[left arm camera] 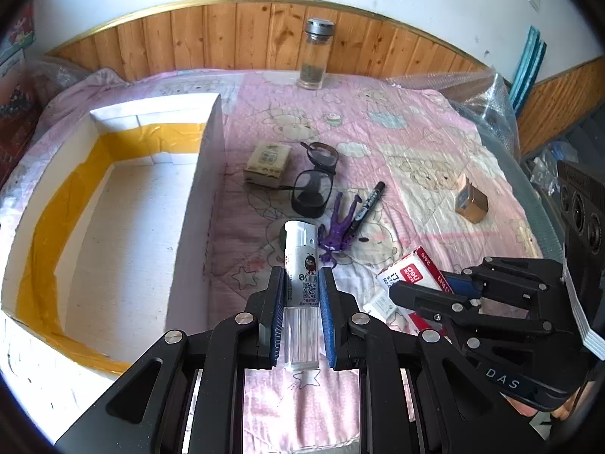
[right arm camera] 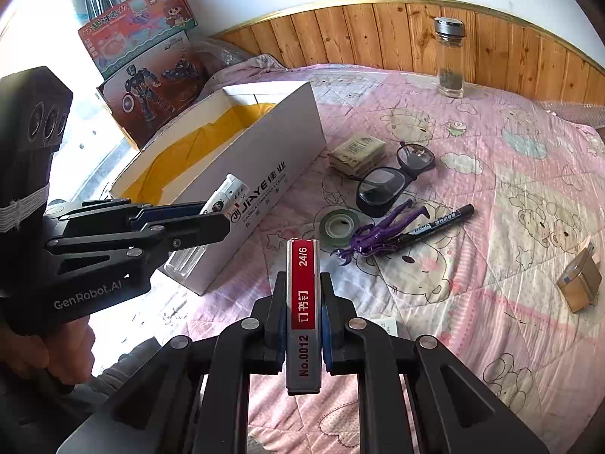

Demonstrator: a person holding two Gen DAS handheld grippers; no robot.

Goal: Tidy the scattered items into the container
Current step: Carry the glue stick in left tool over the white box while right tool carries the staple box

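The white cardboard box with the yellow lining stands open on the left side of the bed, nothing visible inside it. Just beside its near right wall, the left tongs are clamped on a lighter, white at the top and clear at the bottom, held up off the bedspread. To the right of them, the right tongs grip a red-and-white staple box by its long sides, also lifted clear of the covers; a hand shows under the left tool in the right-hand view.

The rest is still scattered over the pink cartoon bedspread. Near the box's far corner lies a small beige carton, and touching it on the right a pair of dark-framed glasses, folded open. In front of the glasses sits a roll of clear tape, green at the rim, and next to it a purple plastic figure lying against a black marker. Well off to the right rests a small brown box, tilted on one edge.

At the back, against the wooden wall panelling, a glass bottle with a metal cap stands upright. Behind the white box, two colourful toy cartons lean by the window.
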